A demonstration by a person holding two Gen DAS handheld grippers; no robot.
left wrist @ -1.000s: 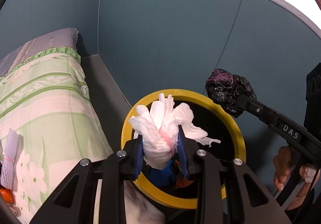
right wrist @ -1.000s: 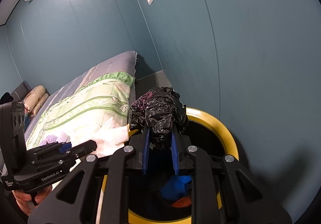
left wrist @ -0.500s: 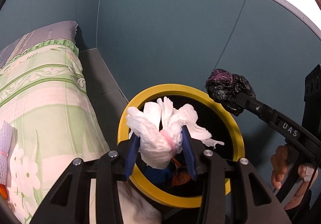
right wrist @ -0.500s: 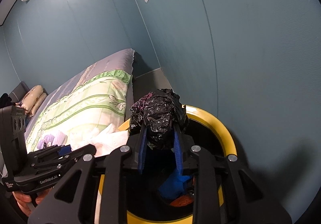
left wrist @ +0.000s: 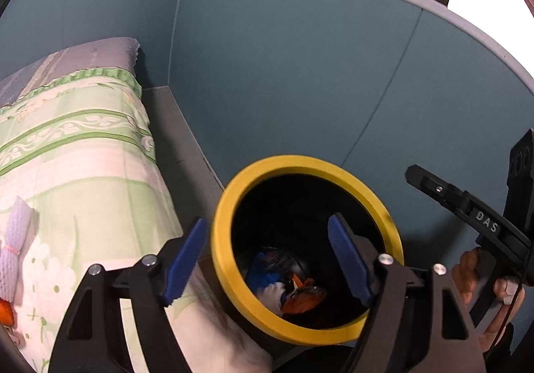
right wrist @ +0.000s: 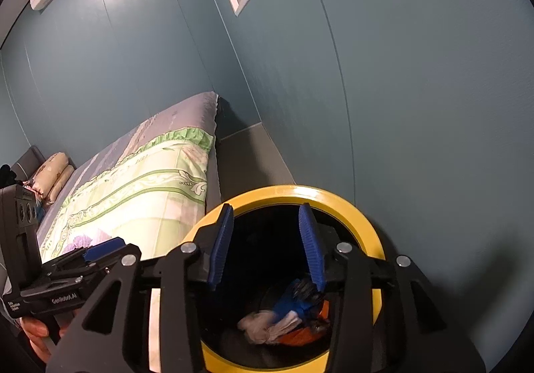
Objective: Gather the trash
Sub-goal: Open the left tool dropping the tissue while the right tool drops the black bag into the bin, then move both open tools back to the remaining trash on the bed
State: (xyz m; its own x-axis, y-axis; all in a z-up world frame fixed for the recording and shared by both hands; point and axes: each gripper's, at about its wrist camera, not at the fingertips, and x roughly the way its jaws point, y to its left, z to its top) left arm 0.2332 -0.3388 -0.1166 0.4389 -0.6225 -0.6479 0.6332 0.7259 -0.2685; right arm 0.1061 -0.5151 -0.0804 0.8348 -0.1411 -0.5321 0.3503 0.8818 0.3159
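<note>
A black trash bin with a yellow rim stands between the bed and the blue wall. Inside it lie white tissue, blue trash and orange trash. My left gripper is open and empty, with its jaws wide apart over the bin's mouth. My right gripper is open and empty above the bin too. The right gripper also shows in the left wrist view, and the left gripper in the right wrist view.
A bed with a green flowered quilt lies left of the bin. A white net bundle and an orange item rest on it. The blue wall is close behind the bin.
Both grippers opened. The white tissue dropped from the left and the black bag from the right, and both fell into the bin.
</note>
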